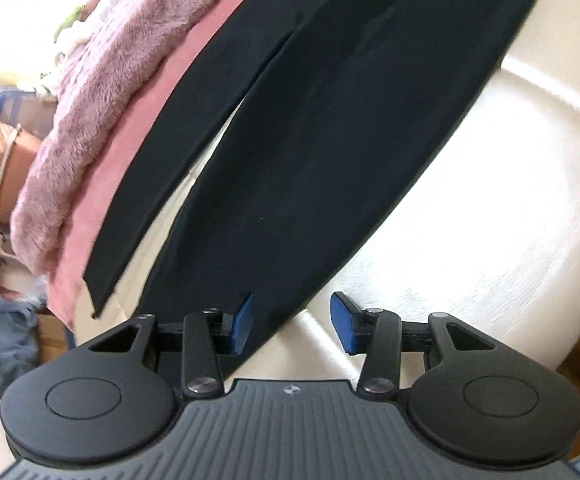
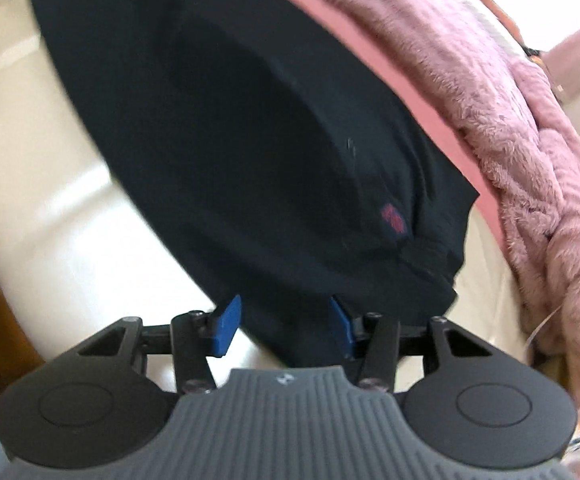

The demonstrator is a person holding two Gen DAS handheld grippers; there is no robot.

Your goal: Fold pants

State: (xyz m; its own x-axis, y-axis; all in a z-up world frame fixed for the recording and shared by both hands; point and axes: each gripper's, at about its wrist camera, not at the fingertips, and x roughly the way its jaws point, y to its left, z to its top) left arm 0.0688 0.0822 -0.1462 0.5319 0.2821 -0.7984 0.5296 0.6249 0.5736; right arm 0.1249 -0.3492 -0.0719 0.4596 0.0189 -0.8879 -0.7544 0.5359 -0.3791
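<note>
- Pants (image 1: 310, 152): matt black cloth, smooth and close-woven.
- Cream cushion (image 1: 470, 208), right of the frame: glossy, smooth, leather-like.
- Mauve blanket (image 1: 102, 92), upper left: shaggy, fluffy pile.
- Pink cloth (image 1: 130, 148) beside it: matt, flat.
- Left gripper (image 1: 290, 322): matt black plastic; fingertips (image 1: 242, 322) with blue rubbery pads.

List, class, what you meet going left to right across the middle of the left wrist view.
Fluffy pink blanket → smooth pink cloth → narrow leg of the black pants → wide leg → cream cushion.
</note>
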